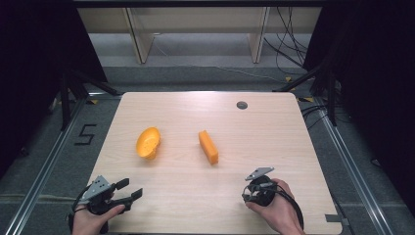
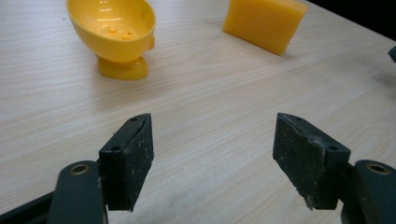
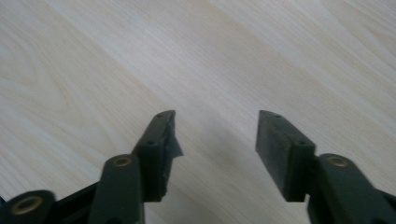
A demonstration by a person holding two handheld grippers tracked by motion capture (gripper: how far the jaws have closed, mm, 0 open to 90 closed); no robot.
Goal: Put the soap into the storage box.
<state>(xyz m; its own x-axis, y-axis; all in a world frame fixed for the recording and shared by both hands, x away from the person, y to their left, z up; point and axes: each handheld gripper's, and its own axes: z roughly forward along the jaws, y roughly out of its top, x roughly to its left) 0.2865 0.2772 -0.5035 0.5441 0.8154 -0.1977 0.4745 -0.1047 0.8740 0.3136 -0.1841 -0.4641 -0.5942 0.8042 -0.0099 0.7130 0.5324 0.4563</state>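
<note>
Resting near the front edge of the wooden surface, both tools sit well short of the two orange-yellow things at its middle. Taking the yellow bowl as the landmark: it lies tipped on its side, left of centre, and in the left gripper view it stands on its small foot with its hollow facing the camera. The orange block lies to the right of the bowl, apart from it, long side running away from the person; it is also seen at the upper right of that gripper view.

The left tool is in front of the bowl and a little left, well apart from it, its jaws spread wide with bare wood between them. The right tool is far to the bowl's right and nearer the person, beyond the block, its jaws released, nothing between them. A small dark round cap sits behind the bowl, toward the far right.
</note>
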